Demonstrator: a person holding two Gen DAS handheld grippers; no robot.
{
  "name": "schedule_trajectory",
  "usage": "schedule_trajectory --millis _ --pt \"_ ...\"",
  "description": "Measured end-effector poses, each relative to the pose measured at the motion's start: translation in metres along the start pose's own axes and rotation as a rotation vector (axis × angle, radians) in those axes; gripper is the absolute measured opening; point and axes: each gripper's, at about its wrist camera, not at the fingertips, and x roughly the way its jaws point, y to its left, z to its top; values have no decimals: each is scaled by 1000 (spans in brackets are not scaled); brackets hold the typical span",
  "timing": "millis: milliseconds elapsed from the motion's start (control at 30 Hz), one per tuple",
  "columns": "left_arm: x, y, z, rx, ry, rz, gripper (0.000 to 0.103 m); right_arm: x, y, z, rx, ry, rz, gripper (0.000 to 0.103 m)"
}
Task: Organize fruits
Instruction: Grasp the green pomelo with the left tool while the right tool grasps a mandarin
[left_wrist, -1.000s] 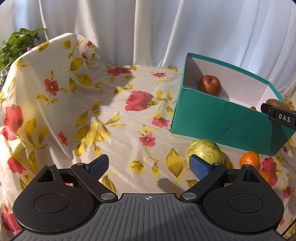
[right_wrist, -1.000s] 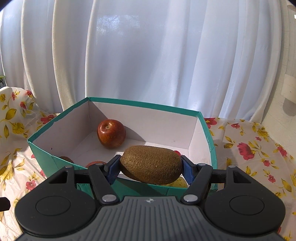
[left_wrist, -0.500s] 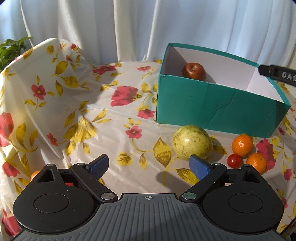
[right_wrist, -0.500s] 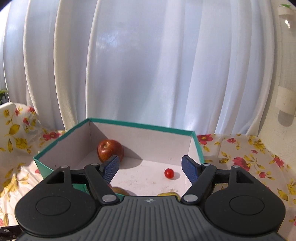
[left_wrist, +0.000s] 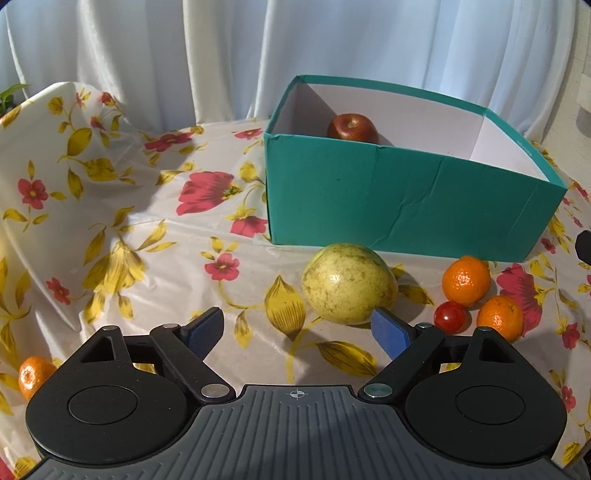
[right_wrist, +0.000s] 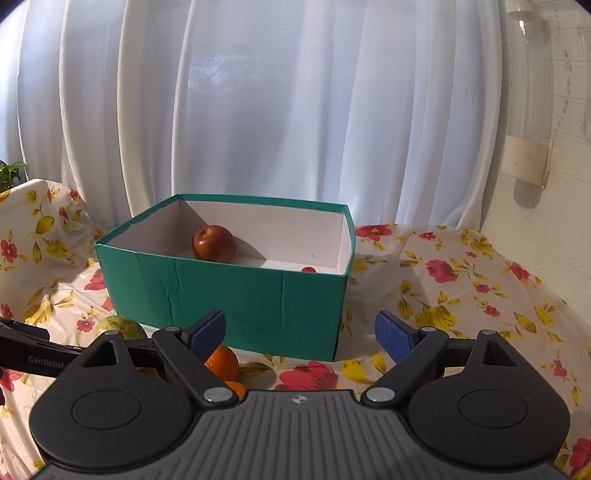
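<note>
your right gripper (right_wrist: 299, 332) has backed off from the teal box (right_wrist: 236, 299) with its fingers spread and empty, kiwi hidden, presumably inside, while your left gripper (left_wrist: 297, 326), also spread wide, has closed in on the green pear (left_wrist: 349, 282) just outside, likely next.

left gripper (left_wrist: 297, 328): black body | blue ribbed pads | silver screws | right gripper (right_wrist: 300, 334): same
</note>
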Motion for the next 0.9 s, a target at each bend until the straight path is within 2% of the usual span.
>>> schedule_trajectory --millis 67,233,467,533,667,900 --pt "3 -4 3 18 -9 -3 91 -1 -3 -3 14 5 -2 90" --pt "7 -15 9 84 -78 -68 94 -4 -6 -14 26 31 -14 91" --pt "32 -31 13 170 -63 -77 94 -3 -7 -20 28 63 -11 91" --pt "40 -32 13 184 -56 -75 92 -2 -7 -22 27 75 -8 91" --pt "54 -32 13 194 -16 -90 77 1 -4 -27 25 99 16 91" --pt "63 -32 12 191 -22 -97 76 10 6 -31 -3 131 53 91"
